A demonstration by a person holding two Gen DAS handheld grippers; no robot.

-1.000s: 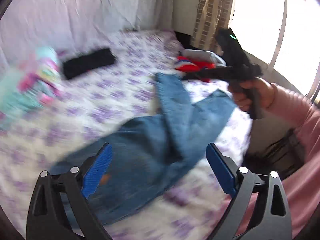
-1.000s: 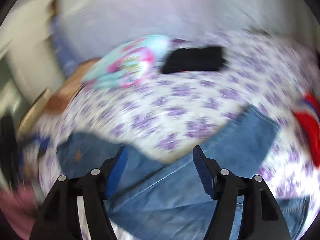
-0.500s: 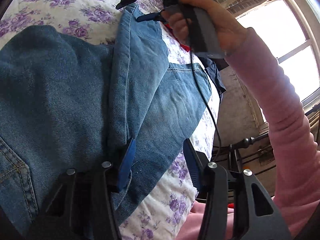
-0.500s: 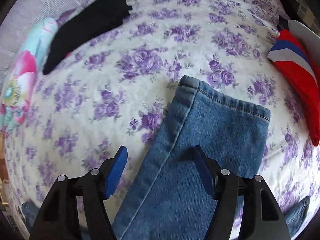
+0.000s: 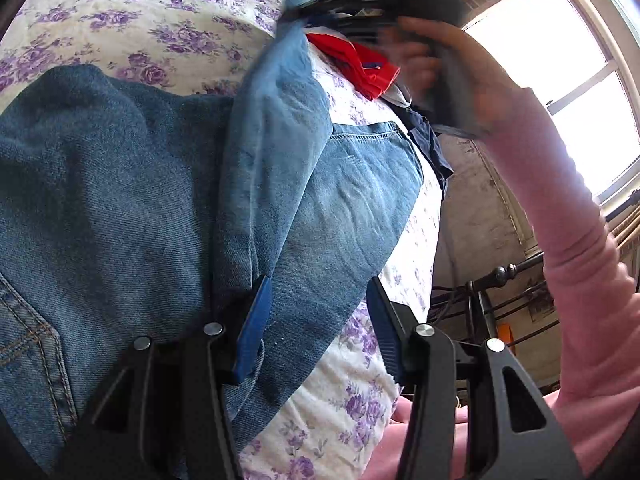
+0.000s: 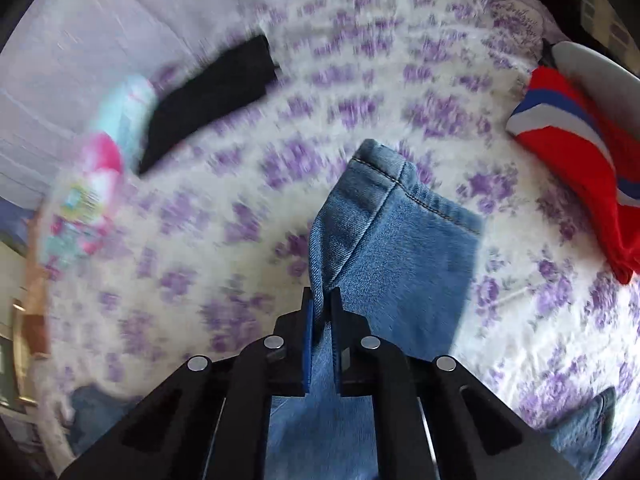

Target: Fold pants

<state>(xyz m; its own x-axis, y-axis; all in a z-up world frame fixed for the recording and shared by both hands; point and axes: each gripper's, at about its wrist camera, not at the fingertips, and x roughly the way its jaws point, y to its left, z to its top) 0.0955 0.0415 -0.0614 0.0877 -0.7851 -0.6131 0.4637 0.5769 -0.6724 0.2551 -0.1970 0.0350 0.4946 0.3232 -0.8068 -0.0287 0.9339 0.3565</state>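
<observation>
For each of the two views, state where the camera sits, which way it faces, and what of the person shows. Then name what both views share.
Left wrist: sits on the left claw, jaws open, looking down along its fingers at the jeans on the floral bedsheet; the person's pink-sleeved right arm shows, blurred, at the right.
Right wrist: sits on the right claw, shut on a jeans leg near the hem, facing across the bed; no body part shows.
Shared: the jeans, the floral bedsheet and the red garment.
</observation>
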